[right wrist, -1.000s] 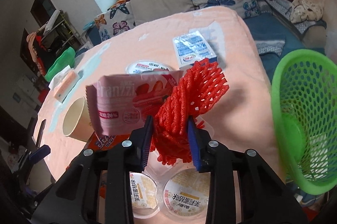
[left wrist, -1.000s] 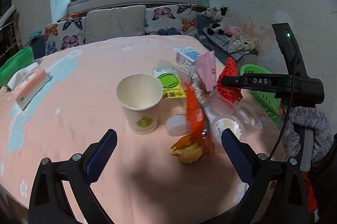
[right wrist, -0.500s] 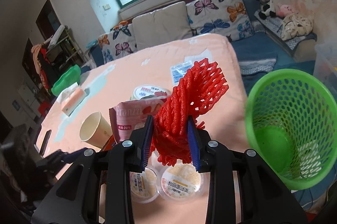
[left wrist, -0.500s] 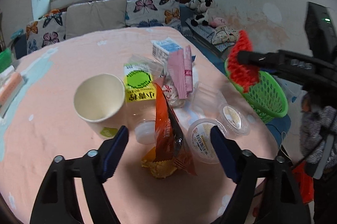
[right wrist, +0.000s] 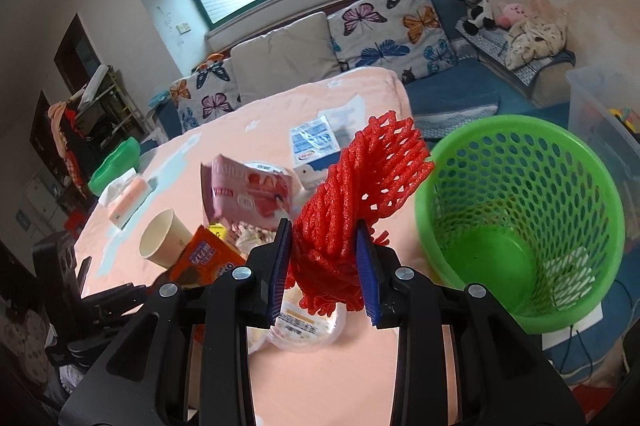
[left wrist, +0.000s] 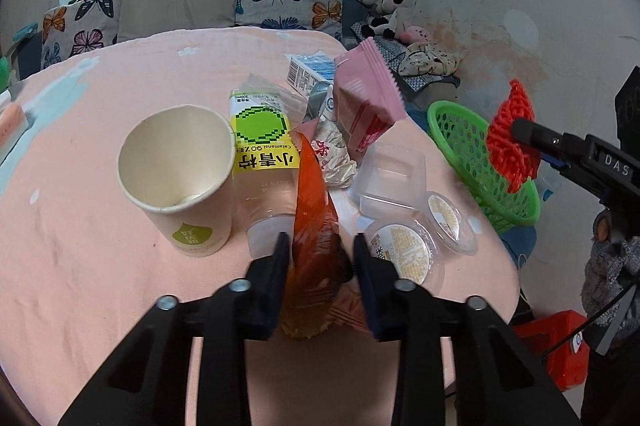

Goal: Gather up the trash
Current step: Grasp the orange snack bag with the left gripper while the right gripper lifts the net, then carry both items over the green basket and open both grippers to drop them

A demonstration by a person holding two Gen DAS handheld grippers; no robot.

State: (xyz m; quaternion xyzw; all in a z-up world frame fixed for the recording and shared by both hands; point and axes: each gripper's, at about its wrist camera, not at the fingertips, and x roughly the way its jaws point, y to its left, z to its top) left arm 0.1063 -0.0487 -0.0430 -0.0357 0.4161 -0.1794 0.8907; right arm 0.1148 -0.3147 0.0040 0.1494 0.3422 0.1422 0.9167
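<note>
Left gripper: jaws closing around orange foil snack wrapper; pads at its crinkled sides, contact hard to confirm. Right gripper: clamped on red foam mesh sleeve, squashed between pads. Green perforated plastic basket just right of it; sleeve's lower end hidden behind fingers.

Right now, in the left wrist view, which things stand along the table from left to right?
Paper cup → clear bottle with the yellow-green label → orange snack wrapper → clear plastic box → green basket → red foam net.
</note>
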